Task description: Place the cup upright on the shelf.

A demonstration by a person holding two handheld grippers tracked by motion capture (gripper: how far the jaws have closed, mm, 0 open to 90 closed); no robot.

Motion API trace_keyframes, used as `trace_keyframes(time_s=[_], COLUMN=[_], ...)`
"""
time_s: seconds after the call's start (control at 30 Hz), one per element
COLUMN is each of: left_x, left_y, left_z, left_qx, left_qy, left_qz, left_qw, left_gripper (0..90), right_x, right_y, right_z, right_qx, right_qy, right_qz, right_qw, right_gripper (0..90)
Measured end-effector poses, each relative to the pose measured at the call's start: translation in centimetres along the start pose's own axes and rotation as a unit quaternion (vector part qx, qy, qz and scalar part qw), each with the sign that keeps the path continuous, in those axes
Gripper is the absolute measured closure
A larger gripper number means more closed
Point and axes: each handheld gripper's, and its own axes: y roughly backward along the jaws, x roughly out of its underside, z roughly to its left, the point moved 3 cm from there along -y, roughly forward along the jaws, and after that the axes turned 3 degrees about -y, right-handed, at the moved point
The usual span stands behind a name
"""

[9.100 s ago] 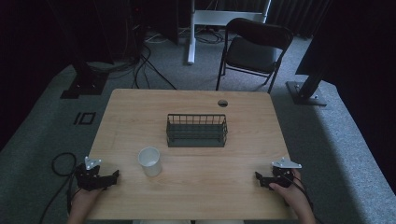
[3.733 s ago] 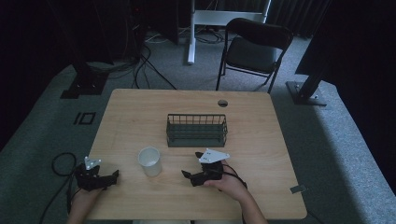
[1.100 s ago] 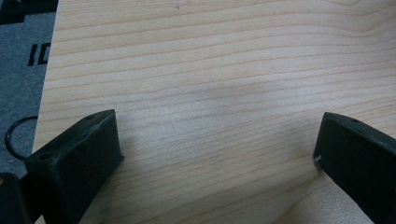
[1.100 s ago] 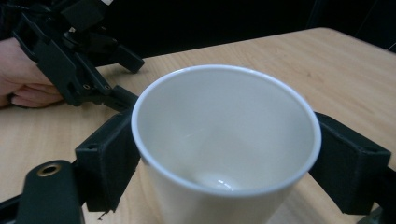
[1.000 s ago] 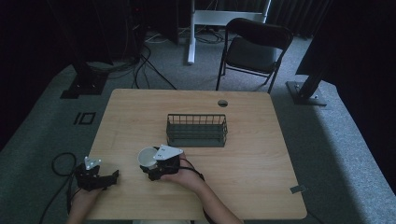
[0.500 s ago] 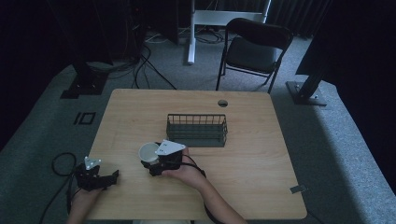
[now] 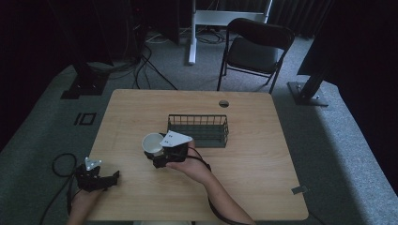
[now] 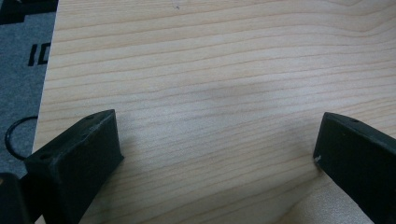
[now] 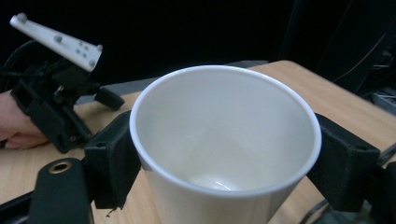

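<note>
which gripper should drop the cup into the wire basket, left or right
Right. The right gripper already clamps the white cup beside the wire basket; the left gripper sits open at the table's near-left edge.

no readable text, label, brand or number on anything in view

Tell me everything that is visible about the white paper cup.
The white paper cup is plain, with a rolled rim and smooth walls that narrow toward the bottom. It looks like thin paper and its inside is empty and clean. It stands roughly upright, mouth up. The right gripper holds it, one black jaw pressed on each side. In the high view the cup is over the wooden table, just left of the dark wire basket; whether it touches the table is unclear.
</note>
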Motion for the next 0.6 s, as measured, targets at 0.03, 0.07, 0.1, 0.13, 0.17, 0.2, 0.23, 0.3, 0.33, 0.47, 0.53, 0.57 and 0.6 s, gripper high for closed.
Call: trace_keyframes(time_s=[0.03, 0.07, 0.1, 0.13, 0.17, 0.2, 0.23, 0.3, 0.33, 0.47, 0.53, 0.57, 0.6], left_x=[0.0, 0.0, 0.0, 0.0, 0.0, 0.0, 0.0, 0.0, 0.0, 0.0, 0.0, 0.0, 0.0], left_y=[0.0, 0.0, 0.0, 0.0, 0.0, 0.0, 0.0, 0.0, 0.0, 0.0, 0.0, 0.0, 0.0], left_z=[0.0, 0.0, 0.0, 0.0, 0.0, 0.0, 0.0, 0.0, 0.0, 0.0, 0.0, 0.0, 0.0], left_qx=[0.0, 0.0, 0.0, 0.0, 0.0, 0.0, 0.0, 0.001, 0.0, 0.0, 0.0, 0.0, 0.0], left_qy=[0.0, 0.0, 0.0, 0.0, 0.0, 0.0, 0.0, 0.0, 0.0, 0.0, 0.0, 0.0, 0.0], left_qz=[0.0, 0.0, 0.0, 0.0, 0.0, 0.0, 0.0, 0.001, 0.0, 0.0, 0.0, 0.0, 0.0], left_qw=[1.0, 1.0, 1.0, 1.0, 1.0, 1.0, 1.0, 1.0, 1.0, 1.0, 1.0, 1.0, 1.0], left_gripper=[0.8, 0.8, 0.8, 0.8, 0.8, 0.8, 0.8, 0.8, 0.8, 0.8, 0.8, 0.8, 0.8], right_x=[-0.3, -0.7, -1.0, -1.3, -1.7, -2.0, -2.3, -2.9, -3.2, -3.8, -4.2, -4.4, -4.4], right_y=[0.2, 0.3, 0.5, 0.6, 0.8, 1.0, 1.2, 1.6, 1.8, 2.4, 3.0, 3.4, 3.4], right_z=[-0.2, -0.4, -0.6, -0.8, -1.0, -1.3, -1.5, -2.0, -2.2, -3.0, -3.9, -4.6, -4.6], right_qx=[0.001, 0.003, 0.009, 0.014, 0.015, 0.02, 0.023, 0.031, 0.037, 0.051, 0.069, 0.076, 0.076], right_qy=[-0.004, -0.003, -0.002, -0.005, -0.005, -0.004, -0.007, -0.007, -0.007, -0.009, -0.012, -0.018, -0.018], right_qz=[-0.003, -0.006, -0.008, -0.011, -0.013, -0.018, -0.022, -0.03, -0.034, -0.041, -0.045, -0.05, -0.05], right_qw=[1.0, 1.0, 0.9999, 0.9998, 0.9998, 0.9996, 0.9995, 0.999, 0.9987, 0.9978, 0.9966, 0.9957, 0.9957], right_gripper=[19.3, 19.3, 19.3, 19.3, 19.3, 19.3, 19.3, 19.3, 19.3, 19.4, 19.3, 19.3, 19.3])
